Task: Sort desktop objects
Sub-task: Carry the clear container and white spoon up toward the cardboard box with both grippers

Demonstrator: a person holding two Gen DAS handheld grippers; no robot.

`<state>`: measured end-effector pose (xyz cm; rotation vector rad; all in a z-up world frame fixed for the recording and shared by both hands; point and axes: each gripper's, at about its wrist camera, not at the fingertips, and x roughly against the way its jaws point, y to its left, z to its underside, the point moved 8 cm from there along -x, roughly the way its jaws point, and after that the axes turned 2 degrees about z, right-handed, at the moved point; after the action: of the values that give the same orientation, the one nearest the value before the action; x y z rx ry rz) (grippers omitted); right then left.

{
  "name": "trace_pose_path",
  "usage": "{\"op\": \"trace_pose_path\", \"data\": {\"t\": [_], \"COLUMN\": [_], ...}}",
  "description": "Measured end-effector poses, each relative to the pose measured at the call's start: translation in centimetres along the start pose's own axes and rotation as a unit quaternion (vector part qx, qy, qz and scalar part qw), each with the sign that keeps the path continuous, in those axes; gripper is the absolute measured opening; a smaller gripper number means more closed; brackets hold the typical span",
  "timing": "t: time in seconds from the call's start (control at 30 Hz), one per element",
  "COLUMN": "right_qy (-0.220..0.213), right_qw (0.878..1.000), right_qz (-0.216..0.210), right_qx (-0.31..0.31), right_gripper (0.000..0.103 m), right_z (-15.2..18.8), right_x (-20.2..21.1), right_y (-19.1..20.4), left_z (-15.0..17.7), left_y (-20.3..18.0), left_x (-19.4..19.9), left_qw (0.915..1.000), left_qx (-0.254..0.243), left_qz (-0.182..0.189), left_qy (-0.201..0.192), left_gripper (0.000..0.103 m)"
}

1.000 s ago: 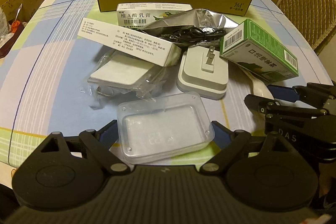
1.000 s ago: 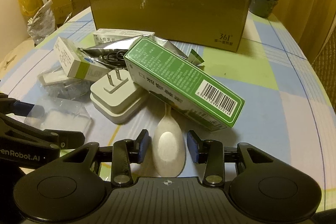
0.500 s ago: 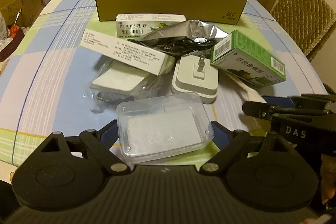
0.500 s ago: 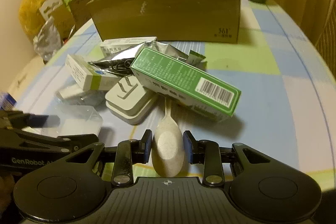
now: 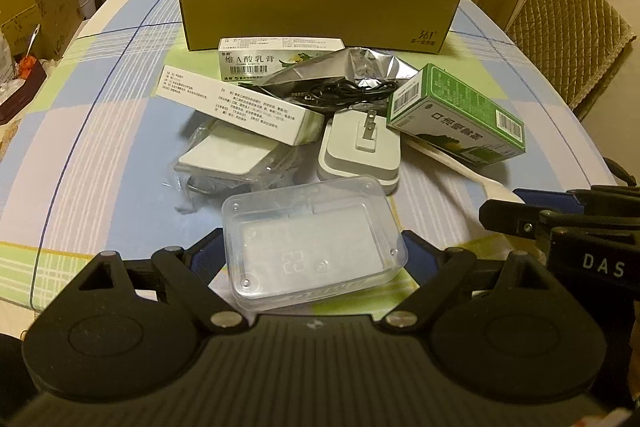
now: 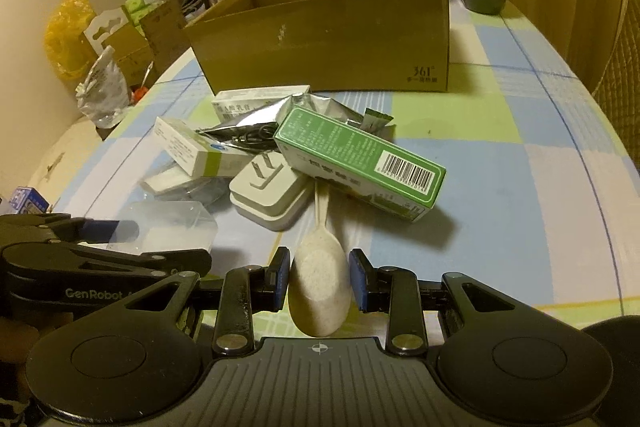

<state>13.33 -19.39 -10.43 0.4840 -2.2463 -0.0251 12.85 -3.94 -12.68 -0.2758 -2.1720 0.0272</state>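
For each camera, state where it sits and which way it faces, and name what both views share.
Left wrist: sits on the left hand-held gripper, looking forward over the clear plastic case between its fingers toward the cardboard box; the right hand-held gripper shows at the right edge.
Right wrist: sits on the right hand-held gripper, looking along the pale spoon toward the same box; the left hand-held gripper shows at lower left.
Shared: box, white plug adapter, green carton, spoon, case.

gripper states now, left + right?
Left gripper: shut on the clear plastic case.
Right gripper: shut on the spoon bowl, or very nearly; contact not certain.
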Motion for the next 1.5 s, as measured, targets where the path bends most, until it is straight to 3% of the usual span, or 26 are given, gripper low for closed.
{"op": "trace_pose_path", "data": {"t": [0.73,1.5], "right_qy": [-0.021,-0.037], "right_qw": [0.999,0.996], "right_qz": [0.006,-0.024], "right_qx": [0.049,0.081], "right_gripper": [0.029,0.029], "right_z": [-0.1,-2.2], "right_x": [2.9,3.3], "right_y": [1.5,3.4], "left_z": [-0.3,-1.5], "left_y": [-0.9,-1.0], "left_x": [1.5,2.1], "left_qw": [0.9998,0.9994], "left_qx": [-0.005,-0.002], "left_qz": [0.012,0.015], "left_qy": [-0.014,-0.033], "left_gripper": [0.088,0.088]}}
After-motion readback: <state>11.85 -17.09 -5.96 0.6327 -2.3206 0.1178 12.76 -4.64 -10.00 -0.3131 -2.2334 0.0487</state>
